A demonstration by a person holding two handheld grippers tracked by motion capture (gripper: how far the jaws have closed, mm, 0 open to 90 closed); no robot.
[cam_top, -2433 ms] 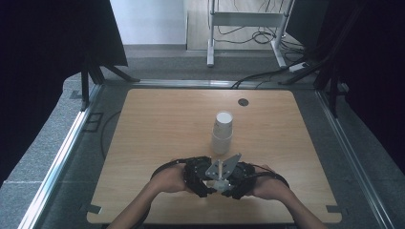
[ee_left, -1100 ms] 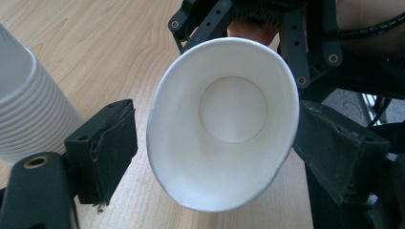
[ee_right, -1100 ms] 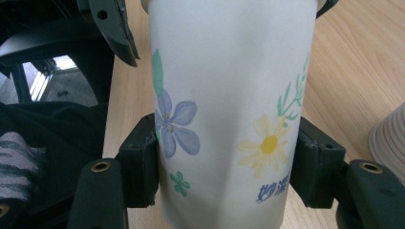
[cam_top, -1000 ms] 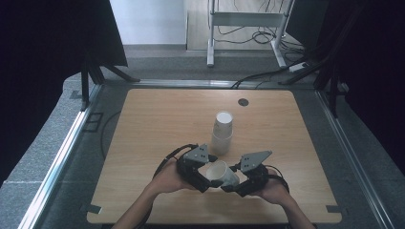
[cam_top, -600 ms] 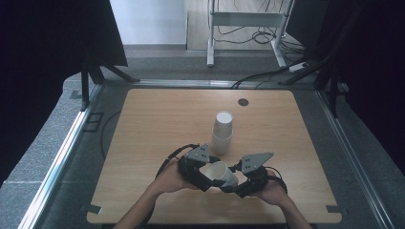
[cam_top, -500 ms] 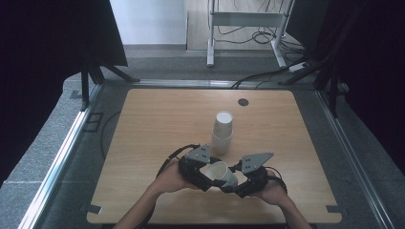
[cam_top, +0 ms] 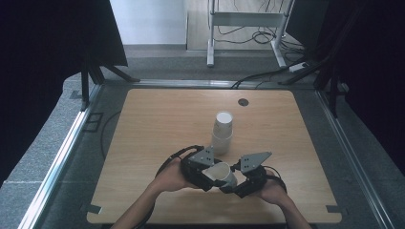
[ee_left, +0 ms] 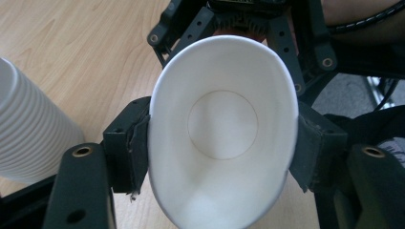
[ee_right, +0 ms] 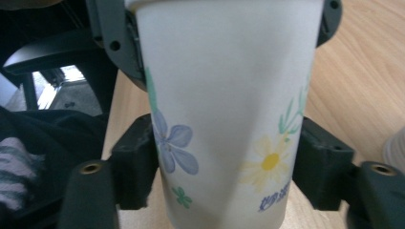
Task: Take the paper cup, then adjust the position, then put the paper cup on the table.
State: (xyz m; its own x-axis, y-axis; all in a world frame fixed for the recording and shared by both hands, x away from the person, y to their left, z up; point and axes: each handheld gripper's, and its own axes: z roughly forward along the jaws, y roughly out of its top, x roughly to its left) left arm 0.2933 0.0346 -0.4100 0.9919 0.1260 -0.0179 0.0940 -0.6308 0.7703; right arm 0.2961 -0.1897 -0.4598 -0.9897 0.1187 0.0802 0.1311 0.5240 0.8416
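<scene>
One paper cup, pinched between two hand-held grippers at the near edge of the counter.

The paper cup [cam_top: 223, 174] lay on its side just above the counter [cam_top: 157, 124], mouth toward the left hand-held gripper [ee_left: 222, 148], whose jaws had just been closing and squeezed the rim into an oval. The right hand-held gripper [ee_right: 229, 167], its jaws just eased wider, pressed the flowered wall from both sides near the base. Farther off stood a stack of white cups [cam_top: 222, 131], apart from both.
</scene>
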